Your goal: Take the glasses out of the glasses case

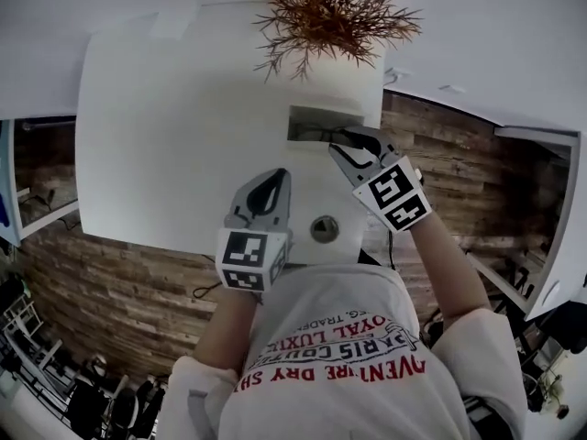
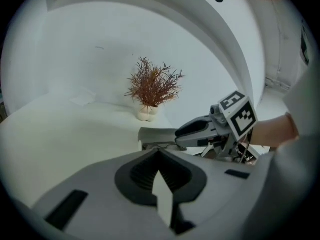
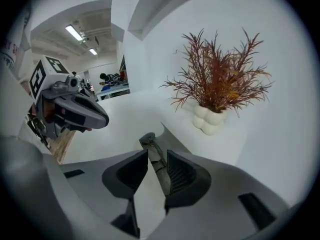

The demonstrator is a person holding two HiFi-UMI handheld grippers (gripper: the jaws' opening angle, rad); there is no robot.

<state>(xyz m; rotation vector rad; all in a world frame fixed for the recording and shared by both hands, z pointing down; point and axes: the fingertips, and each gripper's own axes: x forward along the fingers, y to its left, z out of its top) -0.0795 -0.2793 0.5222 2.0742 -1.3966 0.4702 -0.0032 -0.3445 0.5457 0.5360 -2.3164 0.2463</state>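
A grey glasses case [image 1: 312, 123] lies open on the white table [image 1: 165, 136], just in front of the plant. Dark glasses [image 2: 159, 145] show inside it. My right gripper [image 1: 343, 145] is at the case's right end, pointing down at it. Its jaws stand apart, and the case's end [image 3: 149, 143] shows in the gap between them; the pads do not press on it. My left gripper [image 1: 273, 183] hovers over the table a little nearer than the case, with its jaws together and nothing in them. The left gripper view shows the right gripper [image 2: 195, 129] beside the case [image 2: 152, 134].
A dried reddish plant [image 1: 330, 12] in a white knobbly pot [image 3: 210, 120] stands right behind the case. A round grommet [image 1: 323, 229] sits in the table near its front edge. Wooden floor [image 1: 477, 172] lies beyond the table's right side.
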